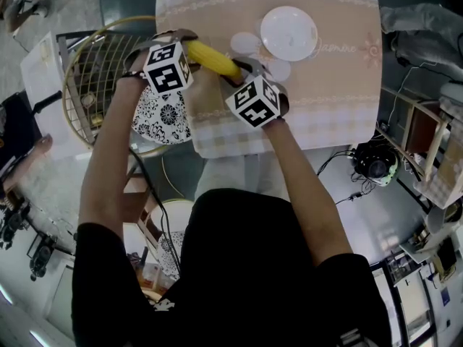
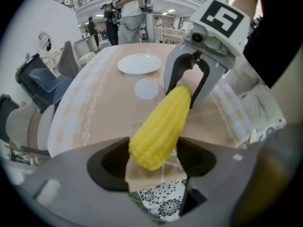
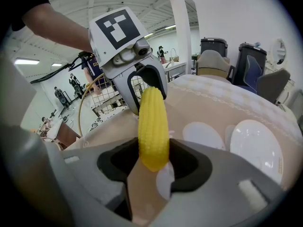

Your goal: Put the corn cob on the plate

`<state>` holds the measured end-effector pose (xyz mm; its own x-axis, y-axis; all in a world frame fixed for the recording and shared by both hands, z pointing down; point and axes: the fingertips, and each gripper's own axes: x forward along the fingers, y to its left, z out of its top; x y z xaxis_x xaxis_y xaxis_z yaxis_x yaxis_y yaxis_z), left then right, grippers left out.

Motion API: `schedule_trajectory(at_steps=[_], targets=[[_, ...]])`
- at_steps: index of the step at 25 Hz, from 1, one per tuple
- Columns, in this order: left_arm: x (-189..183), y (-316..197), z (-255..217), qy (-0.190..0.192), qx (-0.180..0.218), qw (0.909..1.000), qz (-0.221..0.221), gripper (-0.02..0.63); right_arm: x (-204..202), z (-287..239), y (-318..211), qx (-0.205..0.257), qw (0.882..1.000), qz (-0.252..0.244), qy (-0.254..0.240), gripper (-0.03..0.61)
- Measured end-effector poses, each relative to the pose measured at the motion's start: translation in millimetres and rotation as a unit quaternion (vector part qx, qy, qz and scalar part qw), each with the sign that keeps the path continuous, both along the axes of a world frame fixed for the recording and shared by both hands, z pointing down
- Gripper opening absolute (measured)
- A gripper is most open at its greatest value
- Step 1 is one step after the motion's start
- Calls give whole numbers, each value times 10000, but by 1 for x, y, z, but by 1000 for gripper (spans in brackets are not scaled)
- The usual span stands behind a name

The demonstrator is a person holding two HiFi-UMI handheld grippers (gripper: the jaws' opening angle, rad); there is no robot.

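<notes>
The yellow, knobbly-kernelled corn cob (image 1: pixel 213 58) sits at the near edge of the beige, cloth-covered surface (image 1: pixel 340 92), bridging both tongs. The left tongs (image 2: pixel 152 156) clasp one end and the right tongs (image 3: pixel 152 162) the other, both set fairly wide; the cob's long axis points roughly towards the round, glossy white plate (image 1: pixel 289 32), just beyond the right tongs, so the right hand is nearer.

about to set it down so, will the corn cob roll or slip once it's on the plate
Probably stiff: the corn cob spans straight between the left claw and right claw without sagging. Its round, tapered shape suggests it may roll on the smooth plate. The bumpy kernels likely give the claws decent grip.
</notes>
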<state>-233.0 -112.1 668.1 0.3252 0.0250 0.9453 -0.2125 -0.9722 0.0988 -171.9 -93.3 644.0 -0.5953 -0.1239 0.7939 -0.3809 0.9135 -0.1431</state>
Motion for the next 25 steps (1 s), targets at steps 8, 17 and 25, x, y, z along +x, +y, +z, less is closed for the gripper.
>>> schedule_trajectory(at_steps=[8, 17, 25], targets=[[2, 0, -10, 52, -65, 9999, 59, 313, 3, -5, 0, -5, 10000, -79, 17, 198], [23, -13, -27, 180, 17, 9998, 116, 308, 24, -23, -13, 122, 9999, -82, 79, 198], [63, -28, -40, 392, 153, 9991, 72, 308, 64, -39, -28, 238, 9992, -162, 272, 198]])
